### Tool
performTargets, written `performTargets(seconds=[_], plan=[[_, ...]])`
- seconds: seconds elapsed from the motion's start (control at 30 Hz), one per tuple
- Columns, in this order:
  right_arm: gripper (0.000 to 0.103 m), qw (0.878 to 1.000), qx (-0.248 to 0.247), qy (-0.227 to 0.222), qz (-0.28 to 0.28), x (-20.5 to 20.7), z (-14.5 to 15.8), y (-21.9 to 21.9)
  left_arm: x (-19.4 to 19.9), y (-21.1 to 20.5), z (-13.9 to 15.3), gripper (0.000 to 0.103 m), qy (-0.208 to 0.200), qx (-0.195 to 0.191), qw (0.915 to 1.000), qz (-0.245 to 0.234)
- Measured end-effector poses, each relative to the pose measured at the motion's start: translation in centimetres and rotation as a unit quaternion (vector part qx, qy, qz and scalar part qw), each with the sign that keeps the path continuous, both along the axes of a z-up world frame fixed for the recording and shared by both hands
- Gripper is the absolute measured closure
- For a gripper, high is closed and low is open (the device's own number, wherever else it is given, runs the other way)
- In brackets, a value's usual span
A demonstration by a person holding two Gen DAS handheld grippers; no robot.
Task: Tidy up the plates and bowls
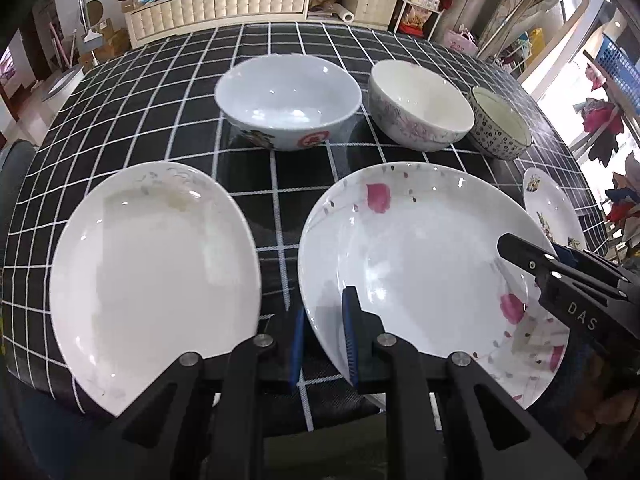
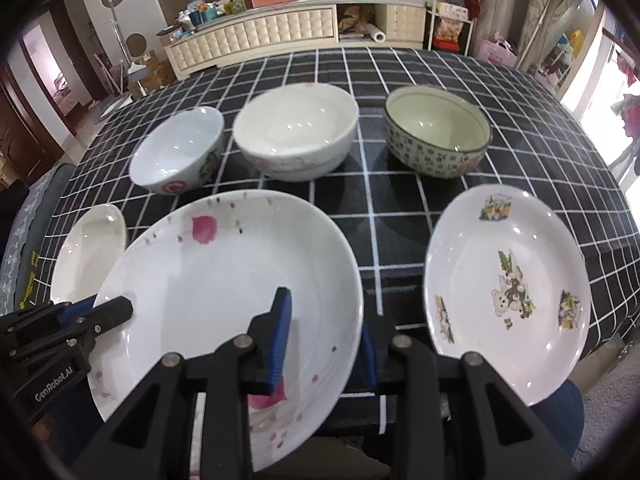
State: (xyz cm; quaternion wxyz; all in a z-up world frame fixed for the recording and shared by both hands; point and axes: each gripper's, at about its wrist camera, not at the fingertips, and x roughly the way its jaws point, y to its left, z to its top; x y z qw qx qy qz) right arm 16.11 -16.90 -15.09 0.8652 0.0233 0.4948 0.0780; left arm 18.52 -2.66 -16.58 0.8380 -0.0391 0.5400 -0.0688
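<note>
White china sits on a black checked tabletop point(image 1: 120, 120). In the left wrist view the cartoon plate point(image 1: 554, 210) is cut off at 3 o'clock, and the patterned bowl point(image 1: 500, 124) is partly hidden behind the floral bowl point(image 1: 420, 106). In the right wrist view the plain plate point(image 2: 90, 252) at 9 o'clock is half covered by the pink-petal plate point(image 2: 224, 280), and the bowls look blurred.

The left gripper point(image 1: 324, 340) has its jaws parted, straddling the near-left rim of the pink-petal plate point(image 1: 420, 272); whether the pads touch it is unclear. The right gripper point(image 2: 326, 338) likewise stands spread, one finger over the plate's well, the other outside its right rim. A red-marked bowl point(image 1: 288, 100) stands at 12 o'clock.
</note>
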Motion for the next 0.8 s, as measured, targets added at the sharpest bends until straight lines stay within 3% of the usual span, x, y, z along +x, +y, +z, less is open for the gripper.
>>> performTargets(seconds=[0.43,0.8], plan=[[0.068,0.999,0.002,-0.018,0.045,-0.4,1.7,5.9,-2.8,4.7,3.7,0.088,-0.039,-0.003,0.9986,0.036],[0.068,0.995,-0.004,-0.006,0.102,-0.4,0.5,12.6,-4.8,11.7,3.2,0.088,-0.037,0.012,0.9951,0.091]])
